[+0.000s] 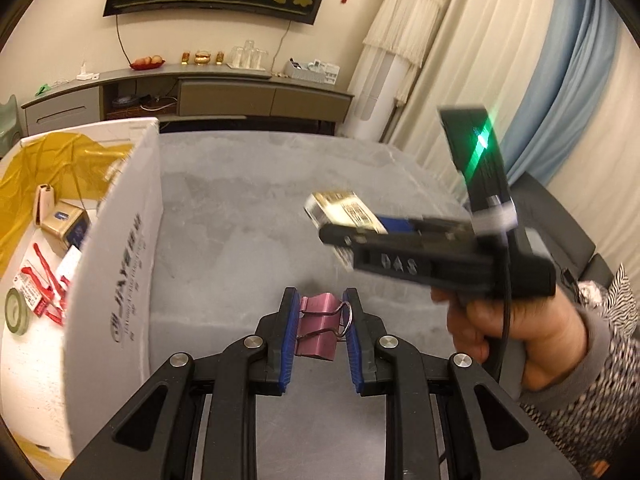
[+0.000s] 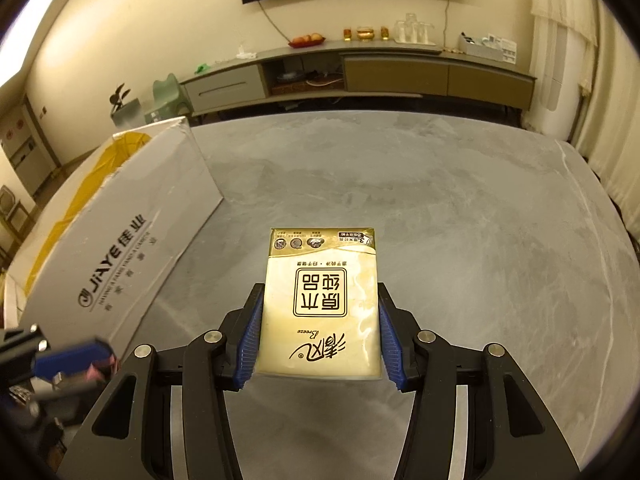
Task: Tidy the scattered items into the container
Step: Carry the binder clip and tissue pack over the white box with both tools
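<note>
Tissue pack (image 2: 322, 304) is sitting in my right tongs (image 2: 320, 336), pinched across its width by the blue pads (image 2: 251, 334), and it's up off the gray table (image 2: 460, 208) with most of its length sticking out past the tips. It's a soft plastic-wrapped thing, super light I'd guess, so it'll squish rather than slip; gripping the long edges near the middle looks about right, since squeezing harder would just crumple it. My left tongs (image 1: 323, 330) are closed down on a pink binder clip (image 1: 320, 330), holding it by its sides with the wire loop (image 1: 347, 314) poking up by the right pad. That one's stiff metal and smooth, so I reckon it could twist or pop out if the hold is off-center. The white cardboard box (image 1: 116, 248) with the yellow liner (image 1: 48, 168) stands just left of both, already holding a few bits like a small gold box (image 1: 66, 222) and a roll of tape (image 1: 16, 312). Both items look ready to go over that wall.
</note>
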`<action>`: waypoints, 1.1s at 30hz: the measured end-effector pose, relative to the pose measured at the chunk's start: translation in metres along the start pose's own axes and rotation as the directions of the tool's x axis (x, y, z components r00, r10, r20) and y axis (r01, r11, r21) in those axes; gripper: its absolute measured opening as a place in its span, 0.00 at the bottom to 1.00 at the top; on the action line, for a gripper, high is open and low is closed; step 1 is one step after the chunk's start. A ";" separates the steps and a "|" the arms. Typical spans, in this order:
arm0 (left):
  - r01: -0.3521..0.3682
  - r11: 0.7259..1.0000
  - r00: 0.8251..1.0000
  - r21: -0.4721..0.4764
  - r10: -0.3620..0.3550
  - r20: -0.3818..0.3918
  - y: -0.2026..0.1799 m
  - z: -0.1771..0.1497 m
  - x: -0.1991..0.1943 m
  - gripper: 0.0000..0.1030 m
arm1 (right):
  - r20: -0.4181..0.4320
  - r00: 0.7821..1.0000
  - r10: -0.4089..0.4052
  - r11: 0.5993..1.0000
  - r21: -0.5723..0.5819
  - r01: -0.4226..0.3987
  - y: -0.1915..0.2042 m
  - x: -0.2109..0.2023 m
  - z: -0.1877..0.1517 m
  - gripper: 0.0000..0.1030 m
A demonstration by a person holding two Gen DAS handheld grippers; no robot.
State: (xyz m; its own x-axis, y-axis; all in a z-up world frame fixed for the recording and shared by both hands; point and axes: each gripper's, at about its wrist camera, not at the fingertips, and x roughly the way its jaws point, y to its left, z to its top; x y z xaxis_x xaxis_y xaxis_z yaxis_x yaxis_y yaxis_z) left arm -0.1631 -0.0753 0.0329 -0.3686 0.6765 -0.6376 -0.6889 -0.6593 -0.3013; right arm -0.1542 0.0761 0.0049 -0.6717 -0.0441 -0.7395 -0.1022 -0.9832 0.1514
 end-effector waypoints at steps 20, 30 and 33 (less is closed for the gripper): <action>0.019 1.000 0.994 -0.019 -0.017 0.110 0.009 0.016 -0.042 0.23 | 0.061 0.998 -0.034 0.999 0.041 0.031 0.024 -0.069 -0.036 0.52; 0.038 0.998 0.983 -0.042 -0.030 0.181 0.017 0.022 -0.075 0.23 | 0.111 0.994 -0.011 1.000 -0.012 0.013 0.060 -0.102 -0.027 0.52; 0.046 0.997 0.976 -0.056 -0.033 0.214 0.023 0.026 -0.089 0.23 | 0.128 0.992 -0.001 0.999 -0.037 0.005 0.075 -0.111 -0.024 0.52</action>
State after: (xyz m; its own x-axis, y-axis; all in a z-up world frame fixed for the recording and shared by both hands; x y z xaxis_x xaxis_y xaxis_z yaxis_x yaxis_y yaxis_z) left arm -0.1621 -0.1427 0.1009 -0.4705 0.7524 -0.4610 -0.6689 -0.6448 -0.3698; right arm -0.0700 0.0030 0.0823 -0.7599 -0.0205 -0.6497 -0.0786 -0.9893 0.1232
